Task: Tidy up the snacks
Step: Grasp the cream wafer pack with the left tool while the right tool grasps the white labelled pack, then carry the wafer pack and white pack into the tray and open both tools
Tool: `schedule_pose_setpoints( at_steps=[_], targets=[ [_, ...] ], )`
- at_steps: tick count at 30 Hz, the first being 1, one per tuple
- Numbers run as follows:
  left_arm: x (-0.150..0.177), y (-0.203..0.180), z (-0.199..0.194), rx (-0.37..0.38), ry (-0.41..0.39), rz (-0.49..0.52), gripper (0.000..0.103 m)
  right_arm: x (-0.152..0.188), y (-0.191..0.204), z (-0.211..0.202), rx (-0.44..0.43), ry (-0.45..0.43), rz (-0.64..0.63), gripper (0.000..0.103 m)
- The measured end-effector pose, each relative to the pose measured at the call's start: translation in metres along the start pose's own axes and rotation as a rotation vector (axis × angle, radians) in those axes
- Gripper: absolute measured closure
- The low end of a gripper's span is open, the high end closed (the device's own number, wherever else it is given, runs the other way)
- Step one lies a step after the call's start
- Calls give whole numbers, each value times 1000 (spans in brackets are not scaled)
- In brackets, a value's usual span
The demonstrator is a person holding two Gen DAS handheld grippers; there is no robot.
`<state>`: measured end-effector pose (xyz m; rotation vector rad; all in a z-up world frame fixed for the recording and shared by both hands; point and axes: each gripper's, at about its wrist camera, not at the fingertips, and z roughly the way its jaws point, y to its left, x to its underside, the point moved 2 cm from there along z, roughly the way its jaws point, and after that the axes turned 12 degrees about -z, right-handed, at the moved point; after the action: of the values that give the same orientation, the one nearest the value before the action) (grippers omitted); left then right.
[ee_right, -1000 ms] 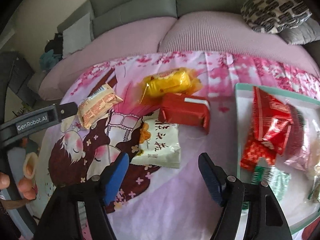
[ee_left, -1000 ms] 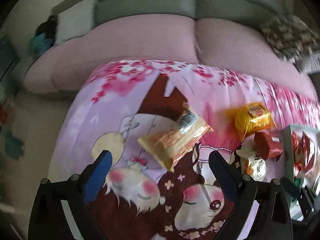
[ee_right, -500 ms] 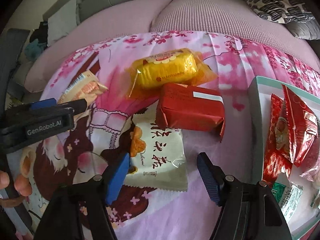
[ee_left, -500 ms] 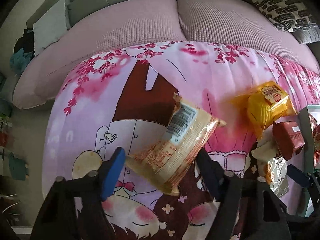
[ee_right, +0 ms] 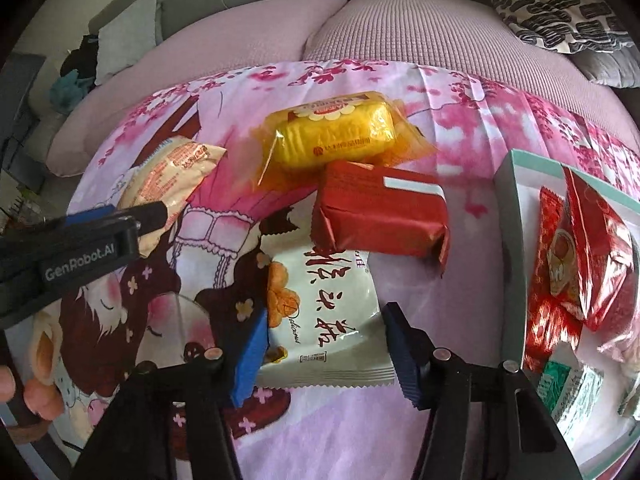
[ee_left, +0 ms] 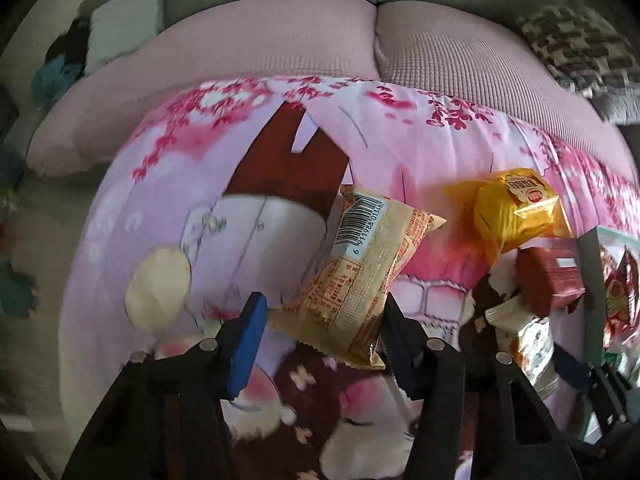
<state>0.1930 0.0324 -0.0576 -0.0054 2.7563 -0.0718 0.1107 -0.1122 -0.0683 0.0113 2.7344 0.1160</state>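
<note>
A tan snack packet with a barcode lies on the pink cartoon cloth, its near end between the fingers of my left gripper, which is open around it. In the right wrist view my right gripper is open around the near end of a white snack packet. Behind it lie a red packet and a yellow packet. The tan packet and left gripper show at left there.
A teal-rimmed white tray at right holds red packets and a green one. A pink-covered sofa with a patterned cushion stands behind the cloth. A hand shows at lower left.
My left gripper moved forward until the tan packet lay between its fingers, and its jaws narrowed. My right gripper moved forward over the white packet.
</note>
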Motion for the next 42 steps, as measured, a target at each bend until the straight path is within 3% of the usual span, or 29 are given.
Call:
schedule_pose_setpoints(
  at_steps=[8, 19, 30, 42],
  targets=[
    [33, 6, -23, 69, 5, -192, 48, 25, -10, -20, -42, -28, 28, 46],
    [48, 2, -57, 90, -36, -286, 52, 44, -27, -59, -84, -106, 62, 47],
    [46, -38, -88, 155, -102, -268, 52, 53, -40, -83, -107, -171, 101, 47],
    [54, -48, -112, 179, -165, -237, 52, 57, -70, -113, -79, -240, 169, 47]
  ],
)
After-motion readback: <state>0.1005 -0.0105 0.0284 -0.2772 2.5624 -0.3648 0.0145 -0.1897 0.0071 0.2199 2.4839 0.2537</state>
